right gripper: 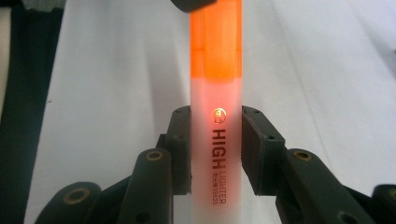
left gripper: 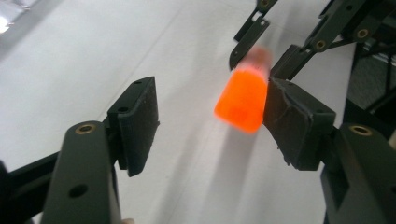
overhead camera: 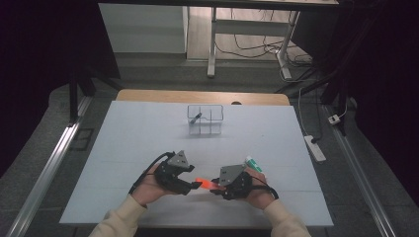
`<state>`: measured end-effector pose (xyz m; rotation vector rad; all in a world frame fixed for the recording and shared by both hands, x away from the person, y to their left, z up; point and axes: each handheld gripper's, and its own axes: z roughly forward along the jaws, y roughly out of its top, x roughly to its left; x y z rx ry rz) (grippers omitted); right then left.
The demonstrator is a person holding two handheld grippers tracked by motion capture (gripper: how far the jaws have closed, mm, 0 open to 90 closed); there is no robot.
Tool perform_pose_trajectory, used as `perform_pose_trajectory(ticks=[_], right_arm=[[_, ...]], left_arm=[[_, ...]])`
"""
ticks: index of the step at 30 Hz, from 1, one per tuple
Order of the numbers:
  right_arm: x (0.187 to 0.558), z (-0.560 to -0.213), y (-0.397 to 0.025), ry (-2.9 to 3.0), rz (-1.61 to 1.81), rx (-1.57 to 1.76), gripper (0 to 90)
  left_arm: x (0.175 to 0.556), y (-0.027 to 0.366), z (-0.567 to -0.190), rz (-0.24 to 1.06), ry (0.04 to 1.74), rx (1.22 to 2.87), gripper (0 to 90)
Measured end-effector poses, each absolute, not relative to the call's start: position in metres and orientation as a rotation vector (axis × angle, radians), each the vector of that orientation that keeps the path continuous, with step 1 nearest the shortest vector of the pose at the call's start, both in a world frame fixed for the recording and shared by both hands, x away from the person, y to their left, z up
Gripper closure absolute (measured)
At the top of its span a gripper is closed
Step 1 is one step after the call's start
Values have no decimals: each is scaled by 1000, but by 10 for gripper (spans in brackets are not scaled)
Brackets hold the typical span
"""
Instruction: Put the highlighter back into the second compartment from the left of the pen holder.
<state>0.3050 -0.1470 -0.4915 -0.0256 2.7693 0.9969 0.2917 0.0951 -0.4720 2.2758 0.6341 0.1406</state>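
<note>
Surface (overhead camera: 148, 148): a white sheet over the table. It carries a clear divided rack (overhead camera: 205, 120) at the far middle, well apart from my hands, and a white-and-green tube (overhead camera: 255, 163) just beyond my right hand.

Right gripper (overhead camera: 216, 185): its jaws are clenched on the highlighter (overhead camera: 204, 183), squeezing the pale barrel from both sides just below the orange cap, at the printed "HIGH LIGHTER" (right gripper: 218, 154). The pen is held off the surface near my edge, between my two hands, with the orange end pointing toward my left.

Left gripper (left gripper: 210, 126): its jaws stand released and wide apart. The orange cap (left gripper: 243, 100) lies between them, touching or almost touching the pad on the right of that view; the other pad is well clear.

Handling, as I judge it: the highlighter is a light, stiff plastic tube, smooth and round, so it may roll or slide in flat pads if held loosely. It is not fragile, and a firm pinch is safe. The cap is the short, slightly wider part; I should close across its middle, square to the axis, and pull straight along the pen. A grip near the tip could slip off, and the cap may release with a jerk.
</note>
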Motion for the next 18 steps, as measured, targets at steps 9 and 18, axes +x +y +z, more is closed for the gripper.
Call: perform_pose_trajectory(ticks=[9,18], right_arm=[[312,-488,-157,2697,1066,142,653],[317,-483,-167,2629,1178,253,653]], left_arm=[[291,109,-475,173,712,2246,310],[287,130,-483,207,755,2239,304]])
